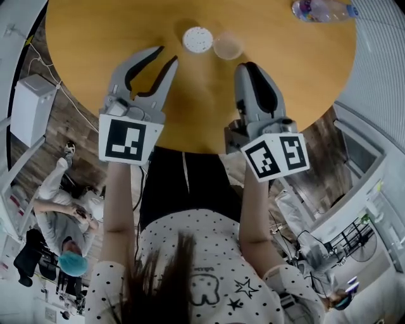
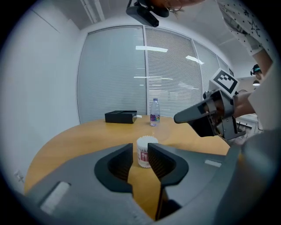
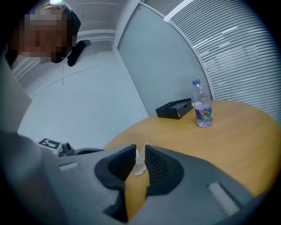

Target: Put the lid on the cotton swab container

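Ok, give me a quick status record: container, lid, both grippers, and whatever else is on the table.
container: white round cotton swab container, upright on round wooden table, uncapped
lid: clear round plastic lid, lying beside the container
left gripper: jaws apart, empty, short of the container
right gripper: jaws slightly apart, empty
other: clear plastic water bottle; flat black box
task: lid not yet on
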